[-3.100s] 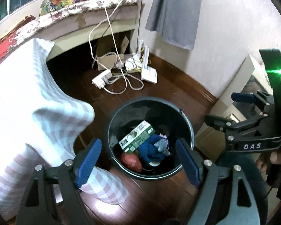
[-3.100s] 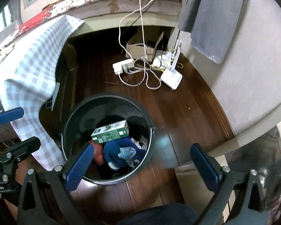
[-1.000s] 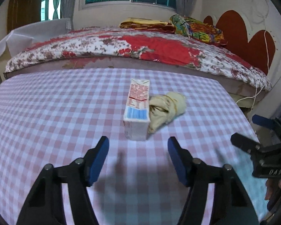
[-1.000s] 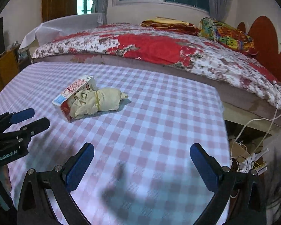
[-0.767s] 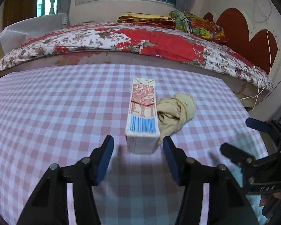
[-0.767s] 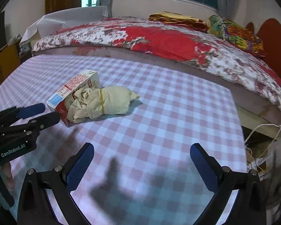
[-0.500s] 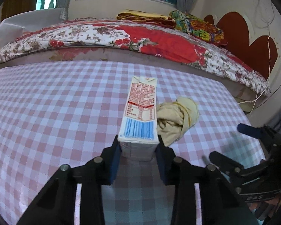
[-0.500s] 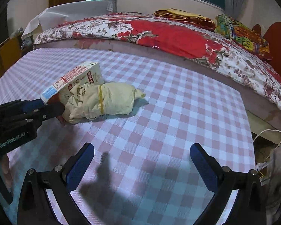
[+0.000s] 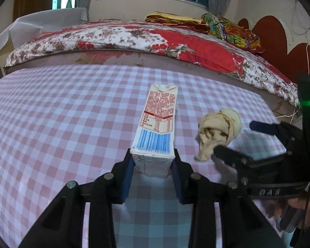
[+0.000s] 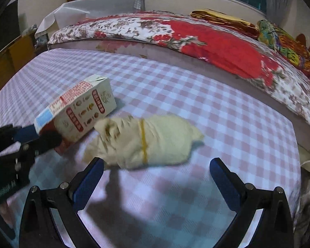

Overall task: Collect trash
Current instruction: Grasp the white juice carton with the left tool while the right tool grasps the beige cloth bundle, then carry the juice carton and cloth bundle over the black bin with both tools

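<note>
A table under a pink-and-white checked cloth [image 9: 51, 111] stands beside a bed with a red floral quilt [image 9: 134, 39] in a curtained bedroom. On the cloth lie one drink carton [image 9: 157, 122] and one cream cloth bundle [image 10: 146, 140]. The left gripper [image 9: 153, 165] is clamped on the carton's near end; the right gripper [image 10: 157, 177] hovers with jaws wide apart just before the bundle.

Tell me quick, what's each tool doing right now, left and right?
Left tool: shut on the end of the milk carton.
Right tool: open, holding nothing; the rubber-banded cloth bundle lies just ahead.
</note>
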Demonstrator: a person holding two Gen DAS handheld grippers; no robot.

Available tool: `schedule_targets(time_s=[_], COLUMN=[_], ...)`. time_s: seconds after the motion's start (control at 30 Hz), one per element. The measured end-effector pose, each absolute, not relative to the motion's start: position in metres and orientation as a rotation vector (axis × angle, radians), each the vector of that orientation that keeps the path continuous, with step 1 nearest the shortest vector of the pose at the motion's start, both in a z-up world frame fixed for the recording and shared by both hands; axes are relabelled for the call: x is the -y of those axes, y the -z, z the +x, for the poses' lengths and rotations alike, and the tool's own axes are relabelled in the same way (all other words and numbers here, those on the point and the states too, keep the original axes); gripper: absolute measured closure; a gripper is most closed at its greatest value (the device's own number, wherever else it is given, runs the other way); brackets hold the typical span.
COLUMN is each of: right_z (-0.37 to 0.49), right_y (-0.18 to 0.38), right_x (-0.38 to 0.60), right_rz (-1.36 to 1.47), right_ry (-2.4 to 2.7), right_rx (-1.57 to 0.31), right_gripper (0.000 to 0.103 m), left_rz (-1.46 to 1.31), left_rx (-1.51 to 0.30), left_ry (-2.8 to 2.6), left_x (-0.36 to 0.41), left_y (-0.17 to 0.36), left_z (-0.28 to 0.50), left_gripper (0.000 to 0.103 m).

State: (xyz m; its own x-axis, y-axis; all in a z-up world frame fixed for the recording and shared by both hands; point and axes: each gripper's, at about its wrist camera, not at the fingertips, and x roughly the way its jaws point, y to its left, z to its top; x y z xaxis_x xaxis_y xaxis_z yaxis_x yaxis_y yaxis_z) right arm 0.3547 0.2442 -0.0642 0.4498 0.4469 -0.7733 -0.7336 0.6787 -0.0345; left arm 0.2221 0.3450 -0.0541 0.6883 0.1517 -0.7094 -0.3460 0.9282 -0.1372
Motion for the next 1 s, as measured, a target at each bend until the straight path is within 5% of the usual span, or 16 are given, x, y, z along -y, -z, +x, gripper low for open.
schedule_targets(time_s=[0.17, 0.23, 0.3, 0.4, 1.0], right_z=[0.362, 0.363, 0.360, 0.358, 0.327], right_y=[0.065, 0.070, 0.073, 0.069, 0.037], right_x=[-0.260, -0.264, -0.263, -0.254, -0.168], right_rz=[-0.365, -0.360, -0.373, -0.340, -0.296], right_ry=[-0.792, -0.813, -0.803, -0.794, -0.739], right_rx=[-0.842, -0.864, -0.854, -0.853, -0.799], right_gripper=[0.001, 0.030, 0.033, 0.057, 0.061], left_rz=[-0.284, -0.294, -0.294, -0.277, -0.165], left_rx=[-0.764, -0.761, -0.756, -0.743, -0.678], left_ry=[-0.277, -0.272, -0.266, -0.260, -0.135], left_x=[-0.346, -0.346, -0.345, -0.340, -0.281], left_y=[0.054, 0.053, 0.052, 0.049, 0.023], left_z=[0.223, 0.223, 0.222, 0.220, 0.204], left_gripper=[0.067, 0.067, 0.067, 0.068, 0.069])
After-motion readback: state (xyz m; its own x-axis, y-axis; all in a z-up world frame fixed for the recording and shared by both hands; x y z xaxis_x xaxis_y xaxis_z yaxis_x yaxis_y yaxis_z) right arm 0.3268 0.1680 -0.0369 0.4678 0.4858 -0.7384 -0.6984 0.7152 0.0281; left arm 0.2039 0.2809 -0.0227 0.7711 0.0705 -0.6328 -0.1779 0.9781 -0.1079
